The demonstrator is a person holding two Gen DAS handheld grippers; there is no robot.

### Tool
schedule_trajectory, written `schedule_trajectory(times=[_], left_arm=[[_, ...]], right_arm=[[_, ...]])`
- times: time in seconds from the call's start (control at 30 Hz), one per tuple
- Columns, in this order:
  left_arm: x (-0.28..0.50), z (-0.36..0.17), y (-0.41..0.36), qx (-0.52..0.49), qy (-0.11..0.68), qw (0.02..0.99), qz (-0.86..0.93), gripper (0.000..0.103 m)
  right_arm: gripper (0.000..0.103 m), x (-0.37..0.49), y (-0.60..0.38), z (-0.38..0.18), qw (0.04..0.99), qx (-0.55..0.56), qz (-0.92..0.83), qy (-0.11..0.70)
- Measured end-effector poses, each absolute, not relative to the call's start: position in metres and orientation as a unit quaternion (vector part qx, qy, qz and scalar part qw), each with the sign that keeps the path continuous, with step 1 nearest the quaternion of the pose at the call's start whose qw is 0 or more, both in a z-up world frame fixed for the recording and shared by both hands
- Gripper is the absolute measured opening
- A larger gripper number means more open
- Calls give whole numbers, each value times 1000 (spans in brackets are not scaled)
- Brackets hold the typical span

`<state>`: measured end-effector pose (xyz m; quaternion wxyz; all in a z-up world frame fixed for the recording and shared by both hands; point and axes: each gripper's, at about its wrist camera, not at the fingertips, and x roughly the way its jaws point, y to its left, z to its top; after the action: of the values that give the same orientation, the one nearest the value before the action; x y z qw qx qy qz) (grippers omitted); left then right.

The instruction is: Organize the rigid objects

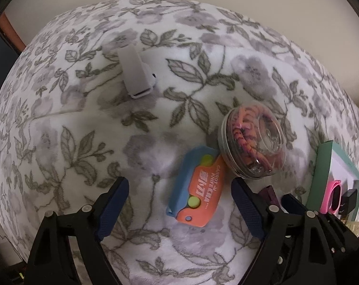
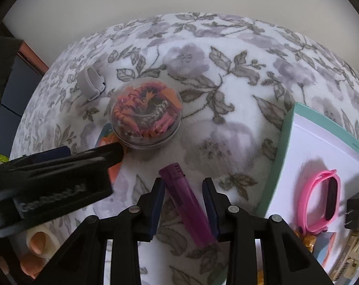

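A: Which step is in hand, by your reading?

B: Gathering the loose things into the white tray (image 2: 322,142), which lies at three o'clock in the right wrist view with a pink wristband (image 2: 318,199) already in it. The right gripper (image 2: 183,204) has the purple lighter (image 2: 187,204) between its fingers. The fingers sit close on either side, but I cannot tell whether the pads actually press on it; a sliver of blanket seems to show beside each.

A: And the left?

B: The left gripper (image 1: 179,204) points nearly straight down with its fingers spread wide, empty. The orange and blue toy knife (image 1: 196,187) lies flat on the floral blanket (image 1: 84,130) between them, nearer the one o'clock side. The clear jar (image 1: 253,142) of hair ties touches the toy's top corner at two o'clock.

A: So the next move?

B: I judge the left has to centre over the toy and close across its narrow width without nudging the jar. The right needs a firm pinch before it carries the lighter toward three o'clock.

A: Room to work?

B: Plenty of bare blanket from nine to twelve, apart from a grey clip (image 1: 136,76) at eleven. The crowding is on the right, where the two grippers sit near each other and the tray's rim stands close.
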<state>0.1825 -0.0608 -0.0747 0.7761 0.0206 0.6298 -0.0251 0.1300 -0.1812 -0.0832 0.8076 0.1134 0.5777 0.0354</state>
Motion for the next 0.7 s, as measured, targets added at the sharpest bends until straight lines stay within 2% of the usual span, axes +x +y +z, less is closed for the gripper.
schedule_trajectory(times=[0.13,0.23,0.5,0.7], left_arm=[[181,-81,-67,19,637,770,-33,62],[179,-85,-72,14,640,767,-41,51],[173,-92,-90,40,633,773,-30,51],[177,-87,-80,32,631,775,-24,47]], right_arm=[[37,127,-182,-84,807,103,35,581],[37,126,-177,-84,808,84,31,582],[37,125,-168,-84,814,52,26,578],[26,127,-168,-85,818,65,18,571]])
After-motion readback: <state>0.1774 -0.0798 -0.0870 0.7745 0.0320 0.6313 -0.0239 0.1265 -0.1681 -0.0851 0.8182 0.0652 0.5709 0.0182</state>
